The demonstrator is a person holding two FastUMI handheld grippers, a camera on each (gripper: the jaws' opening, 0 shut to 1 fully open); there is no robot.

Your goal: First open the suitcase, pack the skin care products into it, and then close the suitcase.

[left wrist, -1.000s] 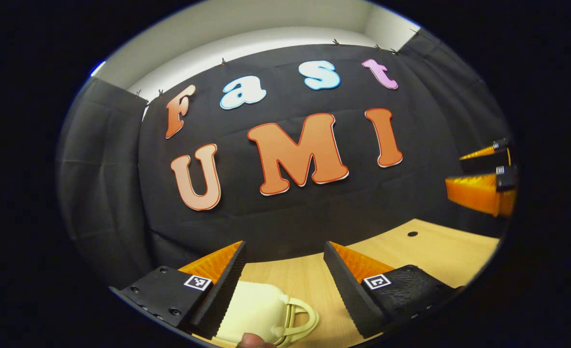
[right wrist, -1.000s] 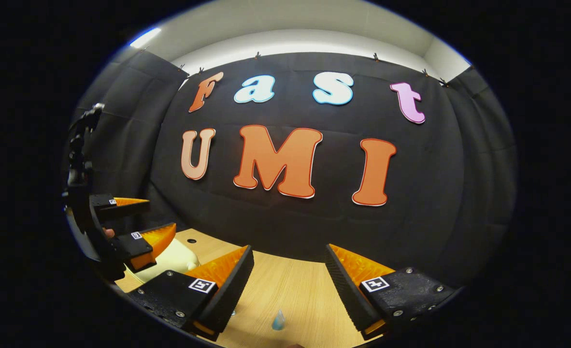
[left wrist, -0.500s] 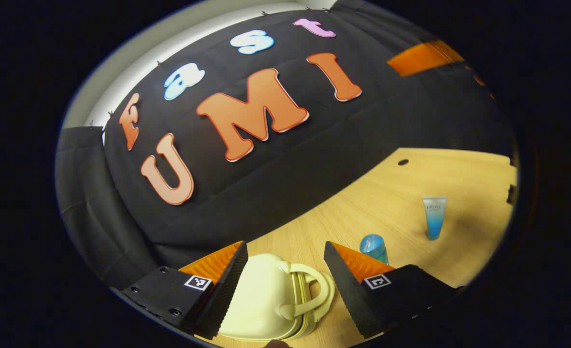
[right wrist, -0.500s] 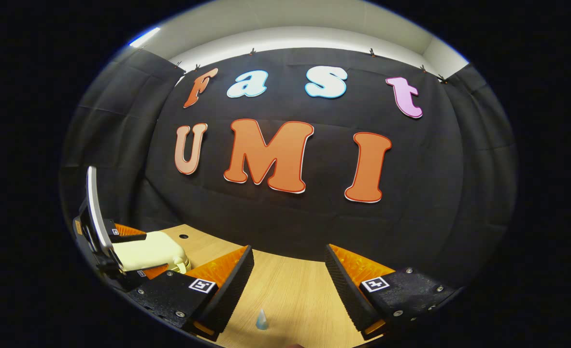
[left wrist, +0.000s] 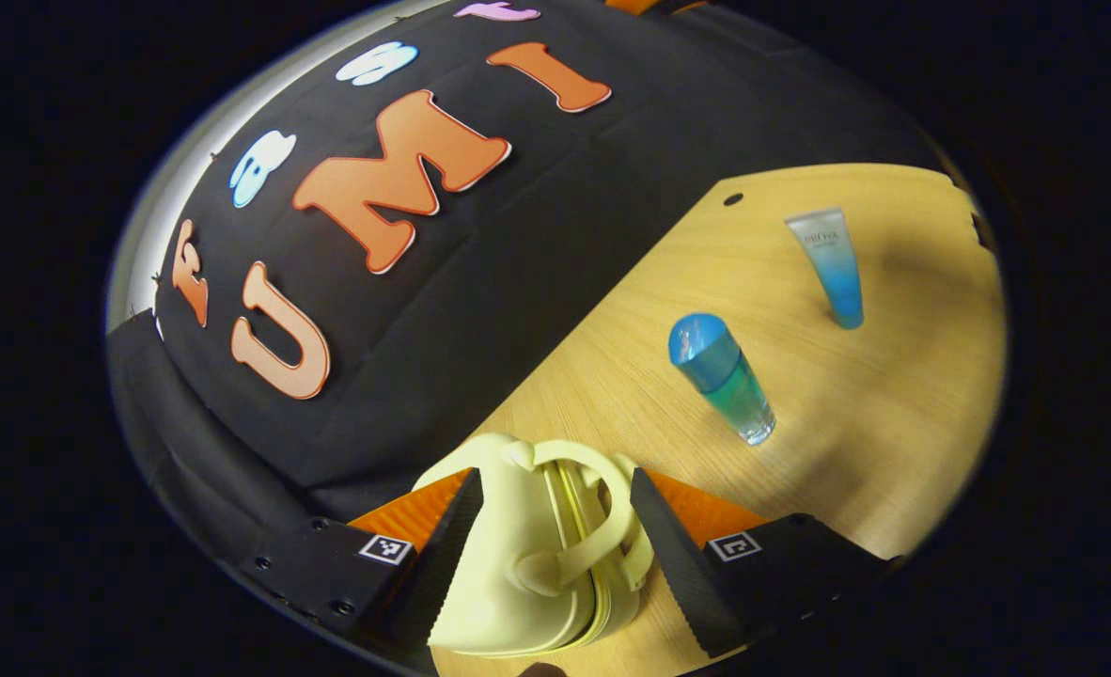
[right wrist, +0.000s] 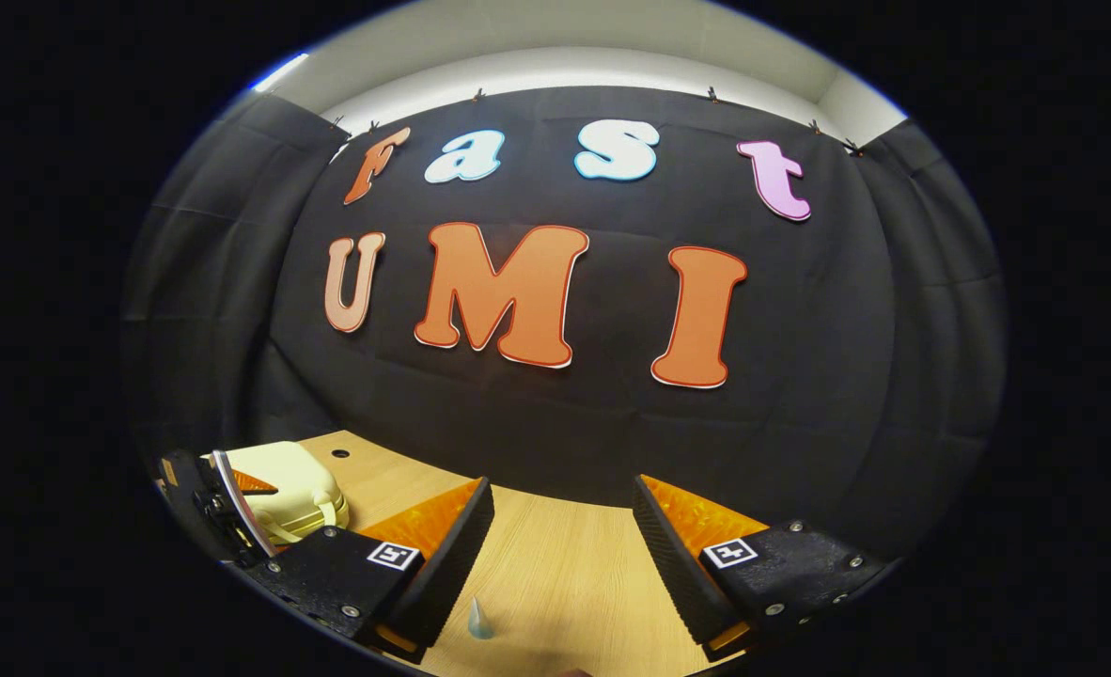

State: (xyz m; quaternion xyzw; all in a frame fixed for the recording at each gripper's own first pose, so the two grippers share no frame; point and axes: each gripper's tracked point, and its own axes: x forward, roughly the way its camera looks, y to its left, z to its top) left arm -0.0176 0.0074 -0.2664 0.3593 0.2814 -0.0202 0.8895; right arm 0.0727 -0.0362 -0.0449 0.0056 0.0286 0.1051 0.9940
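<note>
Suitcase (left wrist: 527,555) upright between the wide-open left tool (left wrist: 555,527) fingers, handle toward the right one.

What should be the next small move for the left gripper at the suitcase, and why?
Probably close the left gripper on the suitcase. Its jaws are open on either side of the closed case and handle; the bottle and tube stand unpacked.

Cream suitcase (left wrist: 518,564) shut, upright; blue bottle (left wrist: 722,378) & tube (left wrist: 832,264) standing nearby.
</note>
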